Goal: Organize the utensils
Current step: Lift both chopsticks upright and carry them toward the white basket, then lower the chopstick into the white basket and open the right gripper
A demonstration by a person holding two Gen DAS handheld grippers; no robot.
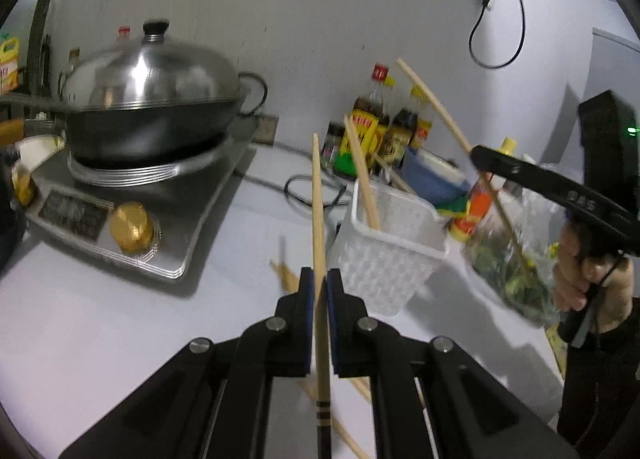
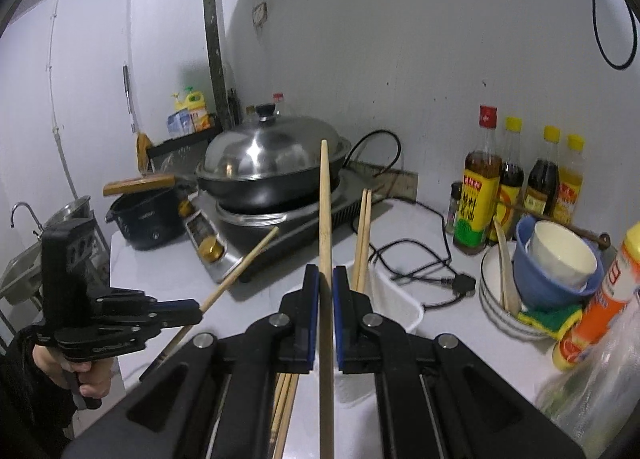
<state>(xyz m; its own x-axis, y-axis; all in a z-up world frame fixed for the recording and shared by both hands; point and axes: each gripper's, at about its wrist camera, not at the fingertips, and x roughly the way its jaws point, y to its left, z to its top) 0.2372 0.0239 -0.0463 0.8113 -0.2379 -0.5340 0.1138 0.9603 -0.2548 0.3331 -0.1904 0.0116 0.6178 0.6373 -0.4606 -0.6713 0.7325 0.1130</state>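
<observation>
My left gripper [image 1: 319, 283] is shut on a wooden chopstick [image 1: 319, 211] with a dark banded end, held above the counter, left of the white plastic basket [image 1: 384, 255]. A chopstick [image 1: 362, 175] stands in that basket. My right gripper [image 2: 326, 279] is shut on another chopstick [image 2: 326, 219], above the basket [image 2: 396, 303], where two chopsticks [image 2: 363, 235] stand. In the left view the right gripper [image 1: 476, 155] holds its chopstick [image 1: 432, 103] right of the basket. In the right view the left gripper [image 2: 198, 309] holds its chopstick [image 2: 240, 265]. Loose chopsticks [image 1: 286, 271] lie on the counter.
A lidded wok [image 2: 272, 163] sits on an induction cooker [image 1: 120, 195] at the left. Sauce bottles [image 2: 512, 179] line the back wall. Stacked bowls [image 2: 552, 259], a sponge, a yellow-orange bottle [image 2: 600, 291] and a bag of greens [image 1: 512, 259] stand right of the basket. A black cable [image 2: 420, 259] lies behind it.
</observation>
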